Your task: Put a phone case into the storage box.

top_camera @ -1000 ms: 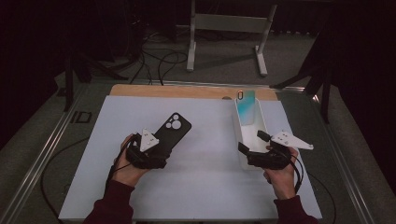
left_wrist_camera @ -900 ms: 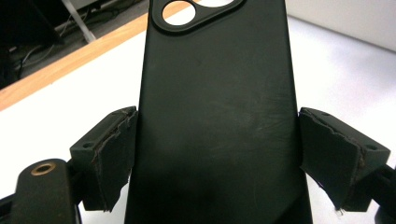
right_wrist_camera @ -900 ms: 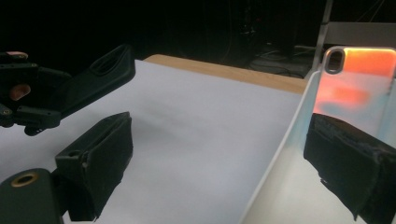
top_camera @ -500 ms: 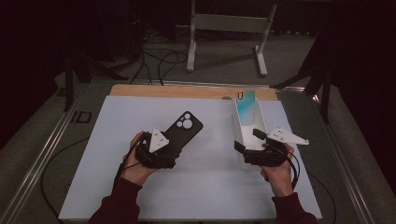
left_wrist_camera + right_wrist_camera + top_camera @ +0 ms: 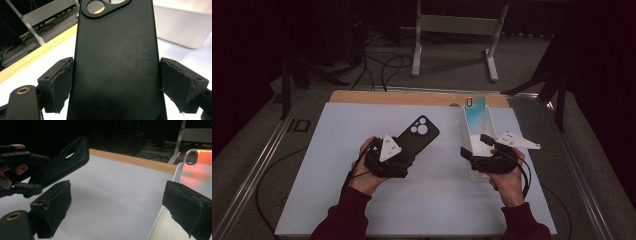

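A black phone case (image 5: 419,132), camera cut-out at its far end, is held slanting up off the white mat (image 5: 337,150). My left gripper (image 5: 404,155) is shut on its near end. In the left gripper view both pads (image 5: 60,82) press on the long sides of the case (image 5: 117,50). My right gripper (image 5: 474,146) stands open at the near left wall of a white tray (image 5: 466,131), with that wall between its jaws. An iridescent phone case (image 5: 475,112) leans inside the tray; the right gripper view shows it (image 5: 200,167) beyond the right jaw.
A wooden strip (image 5: 412,97) runs along the mat's far edge. Beyond the table stand a metal frame's legs (image 5: 417,55) and loose cables (image 5: 382,60). Metal rails (image 5: 267,150) border the table at left and right.
My left gripper has carried the black case to the right and lifted it a little, closer to the tray. The right gripper has barely shifted.
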Available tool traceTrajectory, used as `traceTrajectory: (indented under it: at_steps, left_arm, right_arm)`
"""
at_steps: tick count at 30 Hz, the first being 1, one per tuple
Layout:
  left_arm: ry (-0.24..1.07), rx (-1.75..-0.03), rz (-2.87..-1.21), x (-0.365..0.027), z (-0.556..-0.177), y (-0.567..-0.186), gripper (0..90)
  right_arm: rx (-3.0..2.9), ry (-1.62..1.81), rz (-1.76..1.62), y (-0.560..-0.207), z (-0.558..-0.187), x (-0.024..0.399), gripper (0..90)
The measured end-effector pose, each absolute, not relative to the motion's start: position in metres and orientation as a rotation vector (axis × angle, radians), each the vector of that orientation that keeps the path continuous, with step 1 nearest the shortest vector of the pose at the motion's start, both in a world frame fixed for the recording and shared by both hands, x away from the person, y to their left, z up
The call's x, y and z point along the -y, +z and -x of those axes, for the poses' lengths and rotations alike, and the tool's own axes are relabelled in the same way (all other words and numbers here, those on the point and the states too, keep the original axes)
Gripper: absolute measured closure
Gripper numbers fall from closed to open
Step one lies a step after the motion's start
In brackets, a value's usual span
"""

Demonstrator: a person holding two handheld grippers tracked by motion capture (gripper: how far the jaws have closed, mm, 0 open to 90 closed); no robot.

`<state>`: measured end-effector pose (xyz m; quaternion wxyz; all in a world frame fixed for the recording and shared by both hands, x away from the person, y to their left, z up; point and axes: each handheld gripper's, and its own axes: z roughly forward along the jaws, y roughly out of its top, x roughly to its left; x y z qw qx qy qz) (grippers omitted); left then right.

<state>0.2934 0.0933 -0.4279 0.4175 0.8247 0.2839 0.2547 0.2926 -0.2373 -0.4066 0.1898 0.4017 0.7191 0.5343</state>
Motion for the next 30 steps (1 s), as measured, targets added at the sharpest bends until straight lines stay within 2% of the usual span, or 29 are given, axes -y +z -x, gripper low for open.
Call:
traceTrajectory:
  at_steps: [30]
  left_arm:
    - [0.628,-0.557,-2.062,-0.059,-0.289,-0.414,15.4]
  right_arm:
    - [-2.084,1.545,-1.119,-0.399,-0.306,0.214,8.3]
